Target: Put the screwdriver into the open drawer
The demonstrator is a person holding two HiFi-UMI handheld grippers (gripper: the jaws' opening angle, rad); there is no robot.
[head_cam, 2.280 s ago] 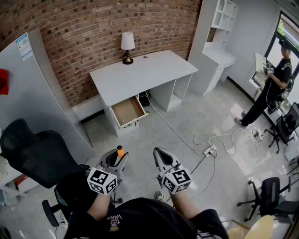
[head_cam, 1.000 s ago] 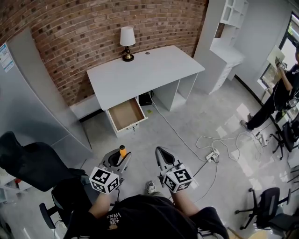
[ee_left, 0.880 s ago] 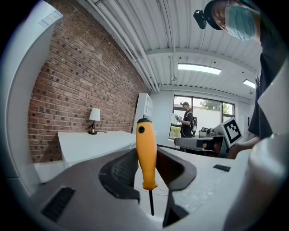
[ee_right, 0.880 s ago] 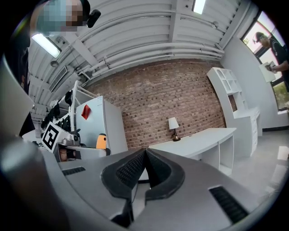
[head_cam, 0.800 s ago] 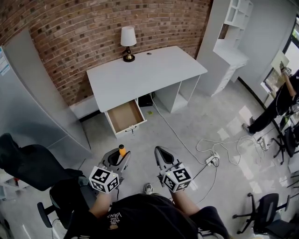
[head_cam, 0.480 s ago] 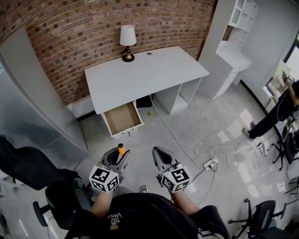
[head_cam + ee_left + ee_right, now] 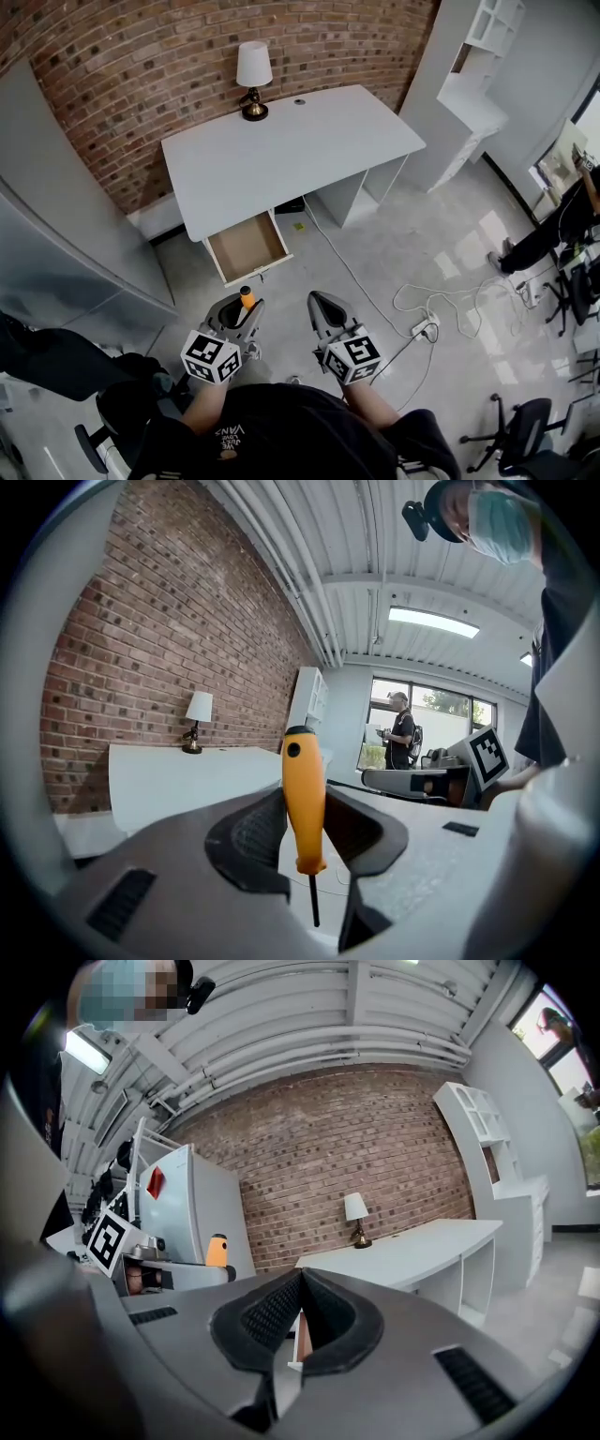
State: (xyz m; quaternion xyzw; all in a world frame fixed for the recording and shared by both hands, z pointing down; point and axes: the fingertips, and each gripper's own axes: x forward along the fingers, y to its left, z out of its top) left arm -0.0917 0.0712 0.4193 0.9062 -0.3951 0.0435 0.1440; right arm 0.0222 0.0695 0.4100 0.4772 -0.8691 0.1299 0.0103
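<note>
Orange screwdriver (image 7: 303,799) in left claw (image 7: 240,308), one drawer (image 7: 246,247)

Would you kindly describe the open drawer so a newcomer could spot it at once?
Start at the brick wall, then the white desk standing against it. Under the desk's front edge, a drawer is pulled out; its brown inside stands out from the white desk top and the grey floor.
</note>
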